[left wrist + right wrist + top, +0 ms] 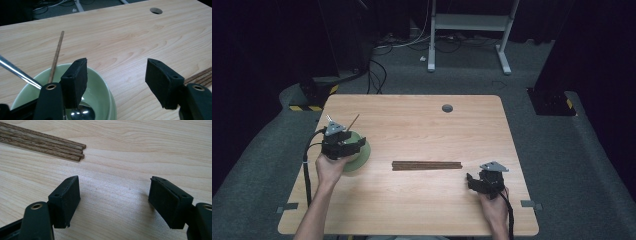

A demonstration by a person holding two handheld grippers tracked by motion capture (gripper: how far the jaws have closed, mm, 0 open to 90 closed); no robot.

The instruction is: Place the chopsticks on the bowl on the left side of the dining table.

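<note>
A pale green bowl (362, 159) (100, 77) stands at the table's left side. A metal spoon (17, 72) and one wooden chopstick (353, 121) (57, 55) lean in it, sticking out toward the far left. My left gripper (360, 145) (116, 75) hovers over the bowl's right rim, open, with nothing between its jaws. Several more dark wooden chopsticks (427, 165) (42, 142) lie side by side in the table's middle. My right gripper (472, 181) (113, 200) stands open above bare wood just right of their near ends.
A round cable hole (447, 108) (156, 10) sits near the wooden table's far edge. Behind the table are a white desk frame (469, 22), loose cables on the grey floor, and black stand bases (552, 102) at both sides.
</note>
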